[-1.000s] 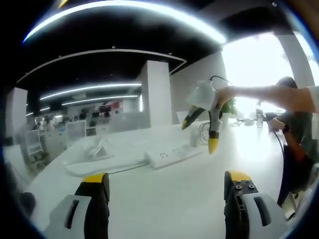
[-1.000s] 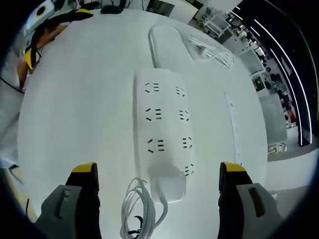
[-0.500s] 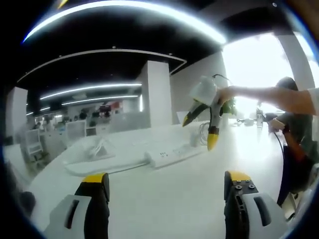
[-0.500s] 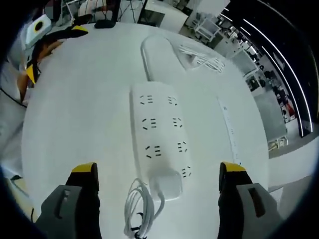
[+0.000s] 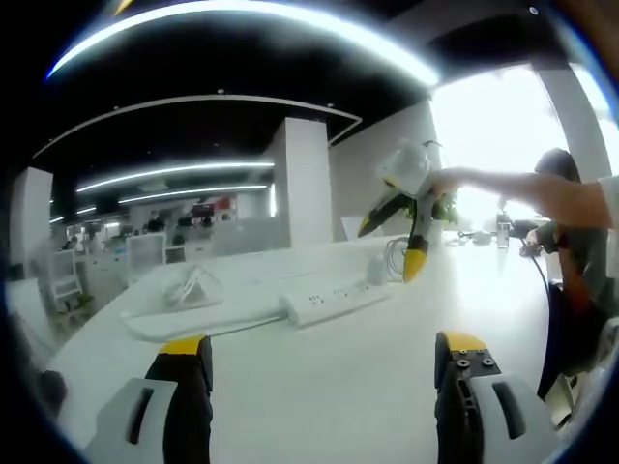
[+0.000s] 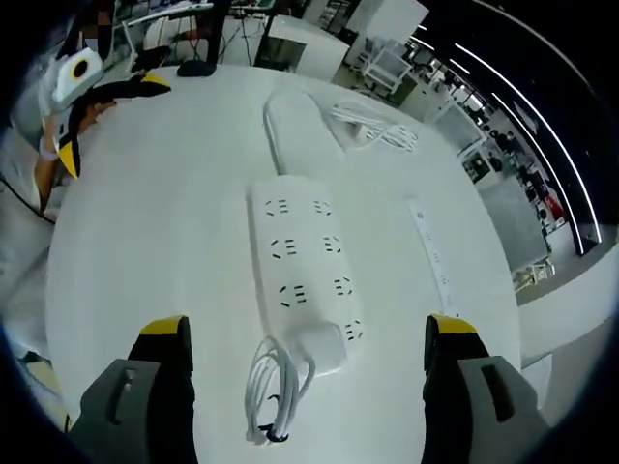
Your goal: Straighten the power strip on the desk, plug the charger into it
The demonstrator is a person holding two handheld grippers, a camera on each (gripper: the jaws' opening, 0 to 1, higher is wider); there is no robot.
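Note:
A white power strip [image 6: 305,266] with two rows of sockets lies on the white desk [image 6: 155,242], straight ahead of my right gripper [image 6: 308,333], which hovers above it, open and holding nothing. A coiled white cable [image 6: 276,387] lies at the strip's near end, beside a rounded white piece [image 6: 327,350]; I cannot tell whether that piece is the charger. In the left gripper view the power strip [image 5: 334,300] lies mid-desk. My left gripper [image 5: 324,353] is open and low over the desk. The right gripper [image 5: 389,246] hangs open above the strip's far end, held by a hand.
A slim white bar [image 6: 430,256] lies to the right of the strip. A loose white cable bundle [image 6: 372,126] and a cord loop [image 6: 285,121] lie beyond it. The left gripper [image 6: 111,121] shows at upper left. A person [image 5: 571,251] stands at the desk's right edge.
The right gripper has risen and drawn back from the strip, so the strip looks smaller in its view. The left gripper has stayed still.

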